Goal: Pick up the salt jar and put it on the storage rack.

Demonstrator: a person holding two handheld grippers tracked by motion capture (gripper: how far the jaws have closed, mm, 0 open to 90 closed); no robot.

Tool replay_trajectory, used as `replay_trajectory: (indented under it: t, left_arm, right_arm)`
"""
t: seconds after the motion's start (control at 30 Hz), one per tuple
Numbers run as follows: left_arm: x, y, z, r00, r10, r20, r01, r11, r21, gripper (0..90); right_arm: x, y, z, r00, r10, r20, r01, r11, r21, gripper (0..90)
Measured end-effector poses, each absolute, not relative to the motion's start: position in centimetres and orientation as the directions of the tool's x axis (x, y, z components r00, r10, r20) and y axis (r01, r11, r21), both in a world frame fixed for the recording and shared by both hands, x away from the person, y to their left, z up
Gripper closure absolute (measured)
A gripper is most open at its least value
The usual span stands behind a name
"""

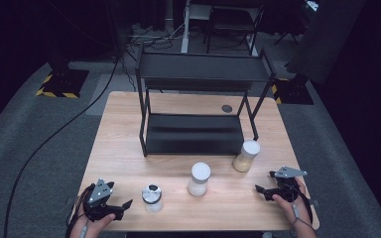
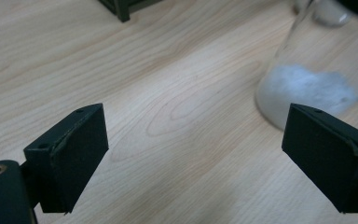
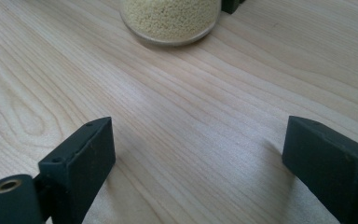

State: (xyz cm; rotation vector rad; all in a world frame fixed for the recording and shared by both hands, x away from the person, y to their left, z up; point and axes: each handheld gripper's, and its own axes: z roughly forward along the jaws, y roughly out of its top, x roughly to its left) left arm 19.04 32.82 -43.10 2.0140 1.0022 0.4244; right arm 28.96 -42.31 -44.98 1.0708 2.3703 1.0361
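Three glass jars stand on the wooden table (image 1: 124, 129). Near the front left is a jar of white powder (image 1: 152, 197) with a metal lid. A white-lidded jar (image 1: 199, 178) occupies the front centre. Farther right, a white-lidded jar of yellow grains (image 1: 246, 155) stands by the rack's foot. My left gripper (image 1: 121, 208) rests at the front left, open, with its jaws wide apart on bare wood (image 2: 196, 144); the powder jar (image 2: 307, 84) stands just beyond its right jaw. At the front right my right gripper (image 1: 265, 182) is open too (image 3: 198, 149), the grain jar (image 3: 170, 18) some way ahead of it.
A black two-tier metal rack (image 1: 198, 74) stands on the far half of the table, with its lower shelf (image 1: 193, 134) near table level. One rack leg (image 2: 121, 9) is seen ahead of the left gripper. Cables and chair legs lie on the floor beyond.
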Motion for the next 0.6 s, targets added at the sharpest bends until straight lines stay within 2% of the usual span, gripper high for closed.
replay_trajectory:
  t: [0.6]
  left_arm:
    - [16.9, 32.9, -39.9, 0.658, 0.751, -0.050, 0.400, -0.293, 0.869, 6.2]
  right_arm:
    - [29.0, -42.3, -45.0, -0.658, 0.753, -0.009, 0.505, 0.450, 0.737, 9.4]
